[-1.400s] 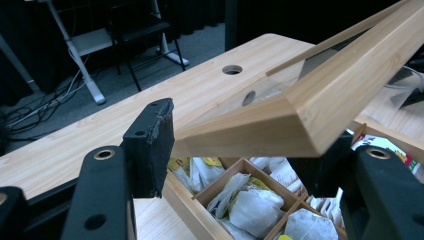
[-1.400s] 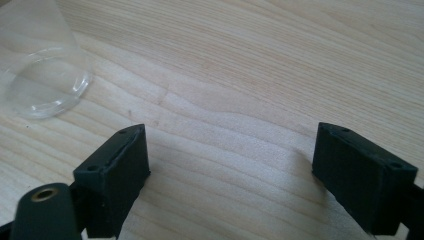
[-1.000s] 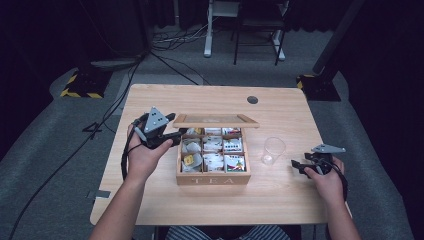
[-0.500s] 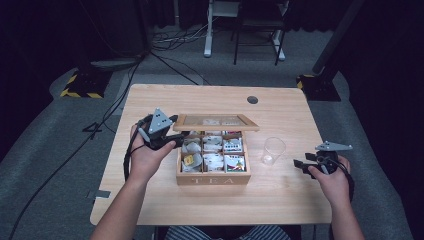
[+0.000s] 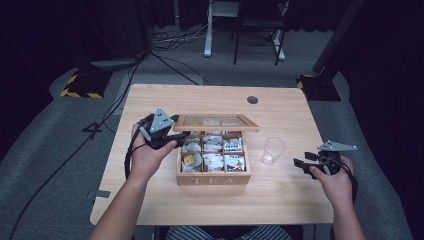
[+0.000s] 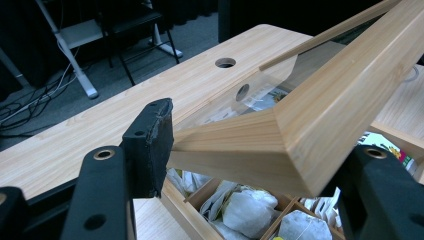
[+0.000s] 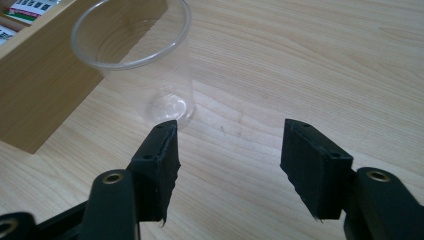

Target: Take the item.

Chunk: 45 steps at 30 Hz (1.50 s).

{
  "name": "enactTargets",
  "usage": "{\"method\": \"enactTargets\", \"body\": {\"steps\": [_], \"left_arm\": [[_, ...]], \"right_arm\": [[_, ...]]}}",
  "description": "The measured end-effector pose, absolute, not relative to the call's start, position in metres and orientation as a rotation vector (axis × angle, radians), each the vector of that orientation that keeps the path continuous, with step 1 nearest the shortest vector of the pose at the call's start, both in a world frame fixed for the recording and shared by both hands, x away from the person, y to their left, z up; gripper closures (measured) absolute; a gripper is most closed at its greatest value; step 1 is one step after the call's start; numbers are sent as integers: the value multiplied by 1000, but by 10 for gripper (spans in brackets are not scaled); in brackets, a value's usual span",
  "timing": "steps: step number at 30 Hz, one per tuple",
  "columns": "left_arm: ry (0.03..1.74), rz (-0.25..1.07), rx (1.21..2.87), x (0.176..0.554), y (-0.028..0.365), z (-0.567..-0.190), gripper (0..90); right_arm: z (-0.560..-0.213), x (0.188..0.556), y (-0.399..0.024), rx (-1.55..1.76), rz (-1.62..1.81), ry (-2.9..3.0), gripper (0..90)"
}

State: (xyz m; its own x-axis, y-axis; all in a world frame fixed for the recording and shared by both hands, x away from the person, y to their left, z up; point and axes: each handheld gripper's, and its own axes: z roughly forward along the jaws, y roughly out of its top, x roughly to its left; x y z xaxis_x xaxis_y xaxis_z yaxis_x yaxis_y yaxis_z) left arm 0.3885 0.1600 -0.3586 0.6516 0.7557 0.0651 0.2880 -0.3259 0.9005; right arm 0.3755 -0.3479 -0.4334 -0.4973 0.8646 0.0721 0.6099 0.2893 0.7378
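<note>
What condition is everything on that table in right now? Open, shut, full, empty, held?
Tea box: open, compartments filled with tea bags.
Lid: raised on its hinge, its corner clamped by the left gripper.
Left gripper: shut on the lid.
Plastic cup: upright, empty, standing free beside the box.
Right gripper: open, nothing between its jaws, which have just been closing, short of the cup.

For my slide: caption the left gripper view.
Left tongs clamp the wooden lid raised above the tea bags.
</note>
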Motion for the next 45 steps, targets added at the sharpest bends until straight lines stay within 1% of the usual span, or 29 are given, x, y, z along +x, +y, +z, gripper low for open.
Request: {"method": "enactTargets", "body": {"steps": [4,11,16,21,26,31,34,38,41,45], "left_arm": [[818,606,1911,390,158,-359,396],[809,613,1921,390,156,-359,394],[807,604,1918,391,156,-360,390],[817,601,1909,391,155,-361,383],[818,612,1914,391,154,-360,382],[831,623,1920,390,153,-359,382],[841,624,1924,391,150,-357,380],[848,640,1945,391,146,-358,374],[863,671,1963,389,143,-357,372],[884,659,1958,390,143,-356,366]], "right_arm": [[-427,368,-342,1352,1083,2214,439],[-411,359,-319,1304,1108,2226,469],[-399,352,-307,1277,1107,2233,476],[-388,349,-288,1206,1118,2272,464],[-384,349,-267,1164,1194,2304,428],[-381,353,-244,1113,1228,2322,331],[-380,356,-230,1094,1244,2318,325],[-378,359,-214,1031,1256,2352,363],[-376,361,-206,1006,1252,2383,410],[-376,365,-194,959,1207,2424,449]]}}
